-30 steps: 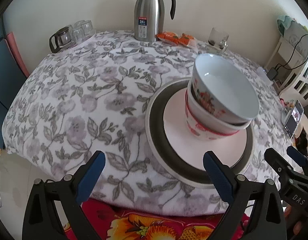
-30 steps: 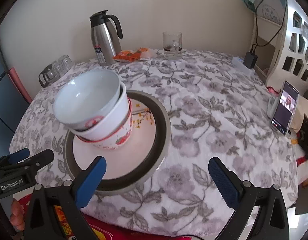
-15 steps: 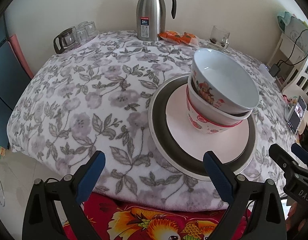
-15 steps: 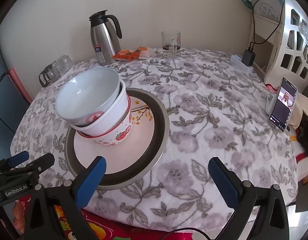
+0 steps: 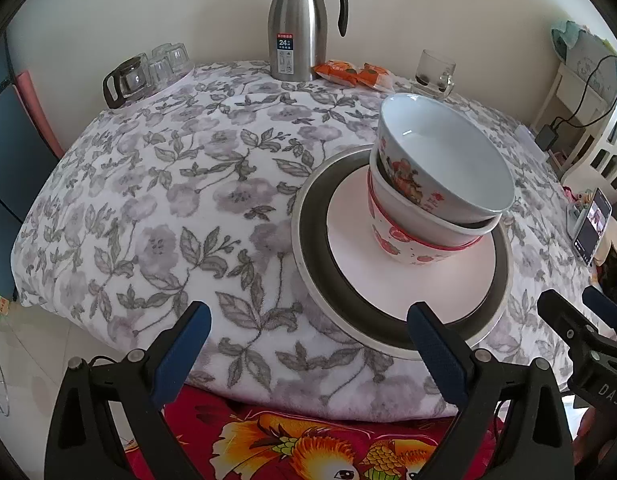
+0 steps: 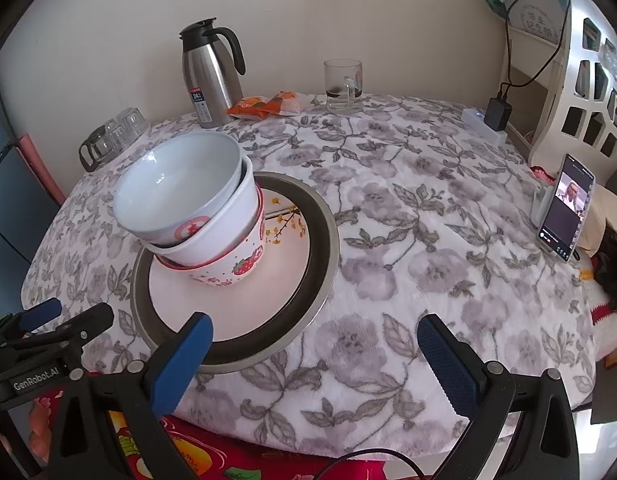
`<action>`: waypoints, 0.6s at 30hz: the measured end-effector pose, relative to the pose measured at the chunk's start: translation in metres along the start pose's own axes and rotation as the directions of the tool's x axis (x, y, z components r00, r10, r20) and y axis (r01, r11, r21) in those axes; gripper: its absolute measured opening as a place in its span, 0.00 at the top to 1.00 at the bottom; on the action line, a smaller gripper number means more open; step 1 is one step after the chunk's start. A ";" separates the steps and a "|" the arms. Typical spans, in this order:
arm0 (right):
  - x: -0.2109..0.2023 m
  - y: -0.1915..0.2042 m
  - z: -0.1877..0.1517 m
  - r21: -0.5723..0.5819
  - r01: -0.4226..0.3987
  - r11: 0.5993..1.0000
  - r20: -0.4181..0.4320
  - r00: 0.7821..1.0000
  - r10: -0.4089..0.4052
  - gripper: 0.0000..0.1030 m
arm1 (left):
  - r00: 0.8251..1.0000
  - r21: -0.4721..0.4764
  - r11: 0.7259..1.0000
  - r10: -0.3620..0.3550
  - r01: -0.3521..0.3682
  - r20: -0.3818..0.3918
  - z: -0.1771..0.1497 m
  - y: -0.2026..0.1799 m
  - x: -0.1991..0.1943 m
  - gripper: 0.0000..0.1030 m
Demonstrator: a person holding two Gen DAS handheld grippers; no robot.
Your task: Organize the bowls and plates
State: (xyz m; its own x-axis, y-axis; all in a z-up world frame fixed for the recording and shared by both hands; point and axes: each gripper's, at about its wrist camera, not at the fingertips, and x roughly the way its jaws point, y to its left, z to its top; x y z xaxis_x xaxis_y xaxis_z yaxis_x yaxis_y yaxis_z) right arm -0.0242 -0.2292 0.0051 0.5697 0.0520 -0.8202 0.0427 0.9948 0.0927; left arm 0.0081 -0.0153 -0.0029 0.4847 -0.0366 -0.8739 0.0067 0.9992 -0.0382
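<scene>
Left wrist view: the left gripper fills the lower edge of the frame, its blue-padded jaws spread wide with nothing between them, above the near edge of the floral tablecloth. Right of centre lies the stack: a dark-rimmed plate carrying a pink plate, on which stands a strawberry-print bowl. A white bowl with a red floral print is nested in it, tilted, its mouth turned toward the right of the frame. At upper centre a steel thermos jug stands near the wall, with orange snack packets just to its right and a glass mug beyond them. A glass teapot with upturned glasses sits at upper left. The right gripper's tips show at lower right.

Right wrist view: the right gripper occupies the bottom of the frame, jaws likewise wide and holding nothing. The stack lies left of centre, the gripper's left pad overlapping the dark plate's near rim in the picture; whether they touch cannot be told. A phone with a lit screen stands propped at the right edge. A power strip with a charger plugged in lies at upper right, beside a white lattice shelf.
</scene>
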 end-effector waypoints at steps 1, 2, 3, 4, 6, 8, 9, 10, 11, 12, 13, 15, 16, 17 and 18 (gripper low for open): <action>-0.001 0.000 0.000 0.000 0.001 1.000 0.000 1.000 -0.001 0.00 | 1.000 0.001 1.000 0.006 -0.006 0.001 0.000 0.000 0.000 0.04; -0.001 0.000 0.000 0.000 0.001 1.000 0.000 1.000 -0.001 0.00 | 1.000 0.000 1.000 0.012 -0.012 0.003 0.000 0.000 0.000 0.04; -0.002 0.000 -0.001 -0.001 -0.001 1.000 0.000 1.000 0.001 0.00 | 1.000 0.000 1.000 0.011 -0.011 0.003 -0.001 -0.001 -0.001 0.04; -0.002 -0.001 0.000 -0.002 -0.001 1.000 0.000 1.000 0.001 0.00 | 1.000 -0.001 1.000 0.009 -0.009 0.002 -0.001 0.000 -0.001 0.04; -0.003 -0.001 -0.001 -0.005 -0.002 1.000 0.000 1.000 0.002 0.00 | 1.000 -0.003 1.000 0.008 -0.008 0.000 -0.001 -0.001 -0.002 0.04; -0.003 -0.001 -0.001 -0.004 -0.002 1.000 0.000 1.000 0.002 0.00 | 1.000 -0.002 1.000 0.009 -0.009 0.001 -0.001 -0.001 -0.003 0.04; -0.003 -0.001 -0.001 -0.004 -0.002 1.000 0.001 1.000 0.002 0.00 | 1.000 -0.001 1.000 0.010 -0.010 0.002 -0.002 -0.002 -0.003 0.04; -0.003 -0.001 -0.001 -0.003 -0.002 1.000 0.001 1.000 0.002 0.00 | 1.000 0.001 1.000 0.010 -0.010 0.003 -0.002 -0.002 -0.003 0.04; -0.003 -0.002 -0.001 -0.003 -0.003 1.000 0.001 1.000 0.003 0.00 | 1.000 0.003 1.000 0.011 -0.011 0.002 -0.002 -0.002 -0.003 0.04; -0.003 -0.002 -0.001 -0.002 -0.004 1.000 0.001 1.000 0.004 0.00 | 1.000 0.004 1.000 0.011 -0.011 0.001 -0.002 -0.003 -0.004 0.04; -0.003 -0.001 -0.001 -0.002 -0.002 1.000 0.000 1.000 0.002 0.00 | 1.000 0.004 1.000 0.012 -0.012 0.001 -0.002 -0.003 -0.004 0.04; -0.004 -0.002 -0.002 0.000 -0.003 1.000 0.001 1.000 0.003 0.00 | 1.000 0.002 1.000 0.014 -0.014 0.003 -0.002 -0.003 -0.004 0.04; -0.004 -0.002 -0.002 0.000 -0.003 1.000 0.001 1.000 0.003 0.00 | 1.000 0.002 1.000 0.013 -0.013 0.003 -0.002 -0.003 -0.004 0.04; -0.004 -0.002 -0.002 0.001 -0.005 1.000 0.000 1.000 0.005 0.00 | 1.000 0.001 1.000 0.014 -0.014 0.003 -0.002 -0.003 -0.004 0.04; -0.004 -0.002 -0.002 0.001 -0.005 1.000 0.000 1.000 0.005 0.00 | 1.000 0.002 1.000 0.015 -0.015 0.003 -0.002 -0.003 -0.004 0.04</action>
State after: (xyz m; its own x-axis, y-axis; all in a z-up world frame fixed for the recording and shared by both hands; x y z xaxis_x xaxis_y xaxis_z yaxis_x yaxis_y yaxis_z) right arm -0.0281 -0.2311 0.0076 0.5700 0.0571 -0.8197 0.0405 0.9944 0.0975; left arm 0.0044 -0.0179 -0.0003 0.4871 -0.0221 -0.8731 0.0011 0.9997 -0.0247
